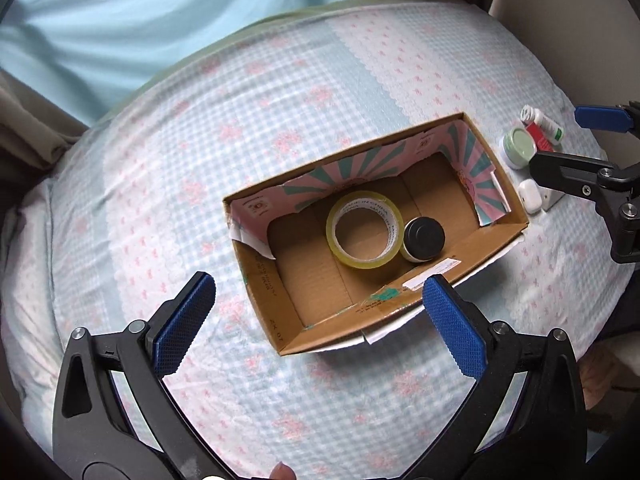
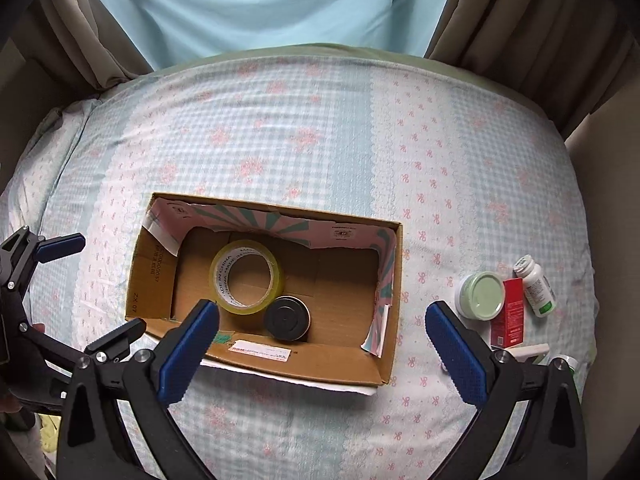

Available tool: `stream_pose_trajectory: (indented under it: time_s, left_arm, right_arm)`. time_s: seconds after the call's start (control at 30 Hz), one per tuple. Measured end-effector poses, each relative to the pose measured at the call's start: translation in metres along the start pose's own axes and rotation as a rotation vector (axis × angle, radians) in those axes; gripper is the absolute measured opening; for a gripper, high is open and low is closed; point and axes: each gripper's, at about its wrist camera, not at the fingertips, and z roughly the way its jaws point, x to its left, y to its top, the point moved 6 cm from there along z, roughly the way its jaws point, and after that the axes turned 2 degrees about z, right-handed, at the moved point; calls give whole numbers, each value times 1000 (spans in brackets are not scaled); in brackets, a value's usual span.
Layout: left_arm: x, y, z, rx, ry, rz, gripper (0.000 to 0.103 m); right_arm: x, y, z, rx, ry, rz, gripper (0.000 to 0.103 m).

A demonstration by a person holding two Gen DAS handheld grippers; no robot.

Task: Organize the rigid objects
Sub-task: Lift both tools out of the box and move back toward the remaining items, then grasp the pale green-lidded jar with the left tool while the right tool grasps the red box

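An open cardboard box (image 1: 472,248) (image 2: 280,368) lies on the bed. Inside it lie a roll of yellow tape (image 1: 364,230) (image 2: 248,276) and a black-lidded jar (image 1: 424,238) (image 2: 287,318). To the box's right lie a green-lidded jar (image 1: 519,148) (image 2: 480,295), a red box (image 1: 538,136) (image 2: 510,316), a white bottle (image 1: 544,120) (image 2: 534,284) and a white earbud case (image 1: 530,196). My left gripper (image 1: 318,292) (image 2: 96,288) is open and empty over the box's near left. My right gripper (image 2: 320,316) (image 1: 556,136) is open and empty over the box's near wall.
The bed carries a blue-checked sheet with pink flowers (image 2: 320,140). Brown curtains (image 2: 520,20) and a pale blue curtain (image 2: 260,8) hang behind it. A white flat object (image 2: 532,350) lies by the red box, partly hidden by my right finger.
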Motion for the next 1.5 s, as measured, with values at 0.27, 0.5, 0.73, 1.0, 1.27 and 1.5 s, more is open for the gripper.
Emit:
stream_pose_trajectory:
  time_s: [0.27,0.5,0.73,1.0,1.27,1.5]
  left_arm:
    - [-41,2,-65,-108,-16,-60,103]
    - [-113,5,-93,-136,-82,-63,103]
    - [-181,20,-89,-137,-104,-17,103]
    - [-229,59,-63,-101,-123,52,103]
    - [-263,93,-16,-35,-128,126,103]
    - [-288,123,50,20,-140,307,103]
  right_arm:
    - [-44,-34,-85,-128,-74,61,103]
    - [-123,-92,-125,-136,-69,243,103]
    - [-199,-144,-133,-159,-56,427,103]
    - [-263,-169,-127,-179,-21,596,103]
    - [-295,-145,-98,-147,-21,547,103]
    - [-315,-113,-39,-60,-26,395,103]
